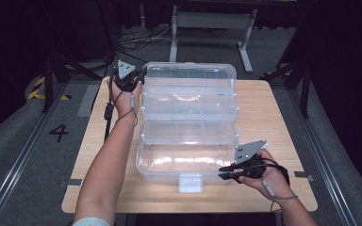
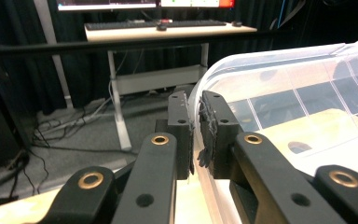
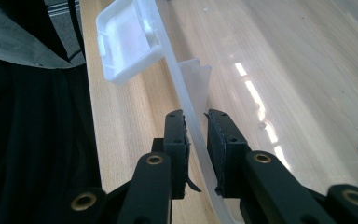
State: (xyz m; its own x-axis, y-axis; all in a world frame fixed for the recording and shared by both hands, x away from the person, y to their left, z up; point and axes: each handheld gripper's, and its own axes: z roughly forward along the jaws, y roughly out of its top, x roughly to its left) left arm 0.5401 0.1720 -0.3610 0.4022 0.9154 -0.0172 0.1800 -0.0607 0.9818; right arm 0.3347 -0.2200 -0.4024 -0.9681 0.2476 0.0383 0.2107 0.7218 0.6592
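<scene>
Plastic, clear all through: the storage box (image 1: 188, 127) sits at the centre of the high view on the wooden table (image 1: 273, 122), and the pale wood shows through its floor. It lies open, with the lid (image 1: 191, 89) folded back toward the top of the frame and the deep base (image 1: 186, 157) toward the bottom. Each half has its long axis running left to right across the frame, and the open mouth faces up. A white latch (image 1: 190, 182) hangs from the middle of the base's near wall, pointing at the bottom edge. Faint grid lines cross the lid's panel in my left gripper view.

My left gripper (image 1: 131, 79) is at the lid's upper left corner, its jaws closed on the lid's curved rim (image 2: 196, 107), one pad on each side. My right gripper (image 1: 227, 172) is at the lower right of the base, jaws clamped on the thin front wall (image 3: 196, 126), just beside the latch.
</scene>
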